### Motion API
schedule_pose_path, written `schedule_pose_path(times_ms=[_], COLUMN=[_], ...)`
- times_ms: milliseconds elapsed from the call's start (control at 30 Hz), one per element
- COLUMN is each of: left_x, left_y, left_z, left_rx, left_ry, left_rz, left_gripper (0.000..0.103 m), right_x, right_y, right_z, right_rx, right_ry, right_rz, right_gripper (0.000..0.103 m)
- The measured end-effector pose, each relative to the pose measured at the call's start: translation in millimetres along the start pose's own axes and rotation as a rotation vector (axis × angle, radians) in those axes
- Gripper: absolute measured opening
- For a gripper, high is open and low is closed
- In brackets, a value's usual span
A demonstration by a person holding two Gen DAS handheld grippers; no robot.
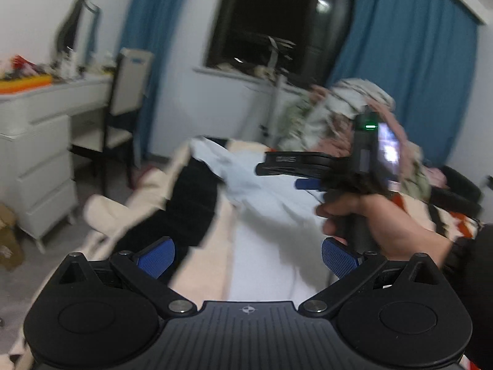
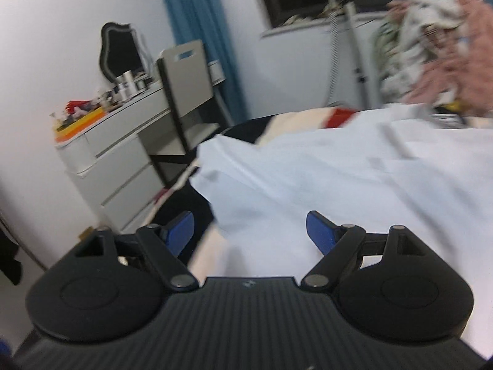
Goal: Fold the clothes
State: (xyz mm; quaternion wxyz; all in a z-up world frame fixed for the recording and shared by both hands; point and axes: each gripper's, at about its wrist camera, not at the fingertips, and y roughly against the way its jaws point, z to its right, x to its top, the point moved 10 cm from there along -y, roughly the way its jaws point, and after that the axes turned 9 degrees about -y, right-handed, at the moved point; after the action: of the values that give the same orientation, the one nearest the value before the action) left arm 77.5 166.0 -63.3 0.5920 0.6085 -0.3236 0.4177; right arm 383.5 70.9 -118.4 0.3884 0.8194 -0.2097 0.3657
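Pale blue-white cotton garment (image 2: 323,172) lies spread, rumpled and unfolded, across the cream blanket-covered bed (image 1: 197,265). Left gripper (image 1: 246,256) and right gripper (image 2: 249,231) hover above it, fingers apart, empty. Heaped patterned laundry (image 2: 437,46) sits beyond; folding is judged incomplete.

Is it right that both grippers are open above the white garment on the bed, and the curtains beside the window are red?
Not quite. The curtains beside the window are blue, not red, as the left wrist view shows. The rest holds: the left gripper and the right gripper are open above the white garment on the bed.
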Motion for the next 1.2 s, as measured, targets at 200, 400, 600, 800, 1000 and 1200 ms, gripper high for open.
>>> schedule_pose_path(times_ms=[200,400,600,800,1000,1200], left_x=[-10,-18,-19,-24,-33,-44], left_y=[-31,-61,-54,-40,-50,-74], left_z=[-21,-34,-36,-10,30,60], left_rx=[0.058,0.117,0.106,-0.018,-0.096,-0.133], left_ry=[0.089,0.129,0.175,0.181,0.091,0.022], left_rz=[-0.043,-0.081,-0.069,-0.074,-0.107,-0.157], left_gripper=[0.103,0.103,0.103,0.103,0.103,0.103], right_x=[13,11,64,117,100,82], right_y=[-101,-153,-91,-4,16,37], right_z=[-37,-28,-4,84,184,284], right_rx=[0.003,-0.133,-0.09,-0.13,-0.244,-0.357], right_ry=[0.061,0.109,0.078,-0.066,-0.194,-0.322], right_rz=[-0.011,-0.037,0.138,0.362,0.347,0.33], right_gripper=[0.081,0.044,0.01,0.01,0.01,0.026])
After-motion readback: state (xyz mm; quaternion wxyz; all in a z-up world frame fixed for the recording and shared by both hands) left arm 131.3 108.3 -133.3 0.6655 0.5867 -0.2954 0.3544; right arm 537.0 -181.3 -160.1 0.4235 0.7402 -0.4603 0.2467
